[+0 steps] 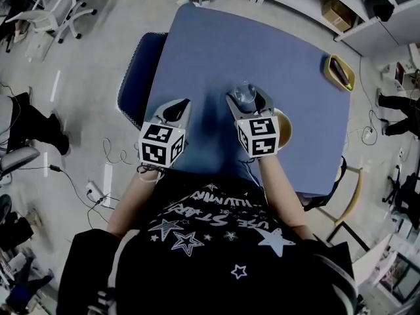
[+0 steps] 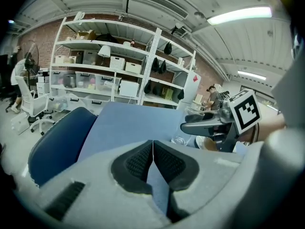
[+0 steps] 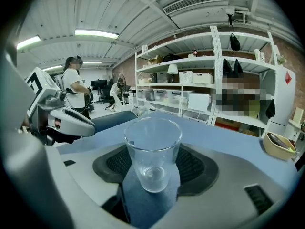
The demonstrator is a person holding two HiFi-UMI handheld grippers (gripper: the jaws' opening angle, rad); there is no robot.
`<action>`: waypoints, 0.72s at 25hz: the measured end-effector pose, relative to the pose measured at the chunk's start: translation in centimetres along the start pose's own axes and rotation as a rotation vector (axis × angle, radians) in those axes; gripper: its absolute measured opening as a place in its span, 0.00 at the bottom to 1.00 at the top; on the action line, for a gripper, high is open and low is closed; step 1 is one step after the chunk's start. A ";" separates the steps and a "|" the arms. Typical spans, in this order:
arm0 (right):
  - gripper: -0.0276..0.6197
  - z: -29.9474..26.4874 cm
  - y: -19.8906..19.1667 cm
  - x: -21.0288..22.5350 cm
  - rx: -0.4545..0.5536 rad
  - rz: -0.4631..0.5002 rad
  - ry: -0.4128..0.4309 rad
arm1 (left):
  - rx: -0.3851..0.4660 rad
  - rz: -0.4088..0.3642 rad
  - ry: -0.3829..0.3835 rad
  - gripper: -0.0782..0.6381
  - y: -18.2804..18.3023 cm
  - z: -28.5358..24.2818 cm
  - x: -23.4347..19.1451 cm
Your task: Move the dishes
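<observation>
one glass in the right grip, two bowls on the table

nearest the person, two grippers hang side by side over the near half of a single blue table [image 1: 216,44]. the left gripper [image 1: 176,107] has its jaws clenched: its two dark ribbed pads [image 2: 138,163] meet at the tips, with nothing between them and only blue tabletop showing below. the right gripper [image 1: 249,102] stands just beside it, apart from it, and its jaws are spread wide around one clear, empty glass [image 3: 152,147]. the glass is upright between the two pads [image 3: 193,166], which lie against its sides, so the jaws are grasping it. whether its base touches the table or sits just above it cannot be told.

just to the right of the right gripper, partly under its marker cube, one tan bowl [image 1: 284,126] rests on the table near the right edge. further off, at the far right corner of the table, sits one yellow bowl [image 1: 340,72] with something dark inside, well apart from the glass and from the tan bowl. that makes three dishes: one glass and two bowls.

one blue chair [image 1: 134,77] is pushed up to the table's left side. beyond the table, white shelving [image 3: 190,80] holding boxes lines the brick wall, and two people [image 3: 71,87] are in the room's far part
</observation>
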State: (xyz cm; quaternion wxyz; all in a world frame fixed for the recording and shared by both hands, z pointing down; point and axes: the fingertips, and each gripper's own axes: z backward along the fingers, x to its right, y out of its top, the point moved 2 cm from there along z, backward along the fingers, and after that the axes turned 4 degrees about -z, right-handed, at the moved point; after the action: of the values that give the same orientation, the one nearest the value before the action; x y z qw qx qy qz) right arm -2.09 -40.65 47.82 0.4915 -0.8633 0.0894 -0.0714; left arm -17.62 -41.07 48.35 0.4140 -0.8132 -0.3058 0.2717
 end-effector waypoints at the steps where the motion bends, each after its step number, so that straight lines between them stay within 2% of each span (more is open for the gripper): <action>1: 0.48 -0.1 0.0 0.0 -0.004 -0.002 0.006 | -0.001 -0.002 -0.001 0.14 0.0 0.0 0.1; 13: 0.55 3.9 0.7 1.4 0.005 -0.101 0.104 | 0.027 -0.009 0.054 0.14 1.1 0.1 2.3; 18: 0.54 6.4 0.3 4.3 -0.006 -0.105 0.077 | 0.048 0.007 0.077 0.14 1.8 0.3 4.4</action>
State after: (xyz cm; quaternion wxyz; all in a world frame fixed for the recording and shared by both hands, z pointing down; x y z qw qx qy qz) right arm 3.39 -36.40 44.47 0.4807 -0.8650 0.0628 -0.1299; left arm -14.40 -38.52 45.86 0.4441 -0.8139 -0.2801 0.2489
